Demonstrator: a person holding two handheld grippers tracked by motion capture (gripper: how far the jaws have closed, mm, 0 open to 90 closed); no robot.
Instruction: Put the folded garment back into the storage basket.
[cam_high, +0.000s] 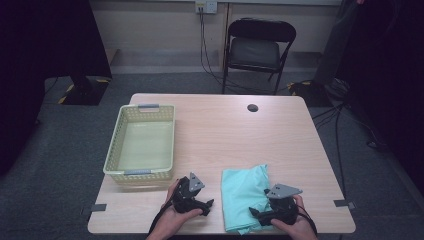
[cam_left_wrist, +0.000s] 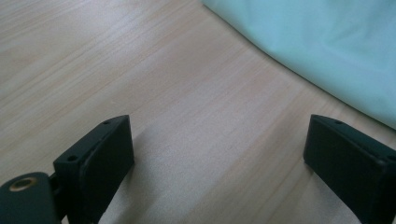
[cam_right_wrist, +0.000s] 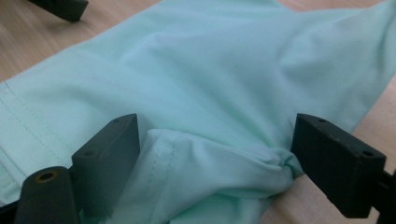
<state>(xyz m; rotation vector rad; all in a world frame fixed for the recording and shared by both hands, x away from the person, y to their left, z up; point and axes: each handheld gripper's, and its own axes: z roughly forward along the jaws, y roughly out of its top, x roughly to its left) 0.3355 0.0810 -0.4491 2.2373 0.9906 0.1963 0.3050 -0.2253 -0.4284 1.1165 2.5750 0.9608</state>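
Note:
A mint-green cloth (cam_high: 244, 187) lies crumpled near the front edge of the wooden table (cam_high: 235, 135), right of centre. My right gripper (cam_high: 257, 214) rests on its near part. In the right gripper view this gripper (cam_right_wrist: 215, 140) is open, and a bunched, hemmed fold of the cloth (cam_right_wrist: 210, 74) lies between the spread jaws, unclamped. My left gripper (cam_high: 206, 205) sits just left of the cloth. Seen in the left gripper view, it (cam_left_wrist: 219, 140) is open over bare wood, with the cloth's edge (cam_left_wrist: 327, 42) ahead to the right.
An empty pale yellow-green basket (cam_high: 114, 145) stands on the table's left side. A round cable hole (cam_high: 252, 107) is near the far edge. A black folding chair (cam_high: 257, 47) stands behind the table. Tape marks (cam_high: 97, 207) sit at the front corners.

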